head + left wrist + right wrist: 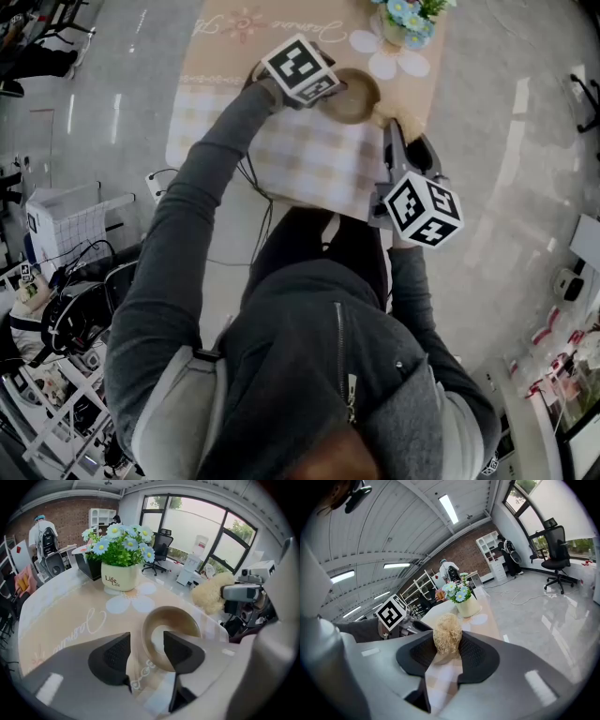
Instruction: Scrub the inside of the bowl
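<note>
Tablecloth (309,159) — bowl (173,617) | left gripper (146,645) agape | right gripper (448,649) clamps scrubber (447,632)

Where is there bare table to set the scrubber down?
Free: the checked cloth between bowl and near edge; the beige stretch left of the flower pot. Crowded: the bowl, open left gripper at its rim, right gripper with scrubber beside.
</note>
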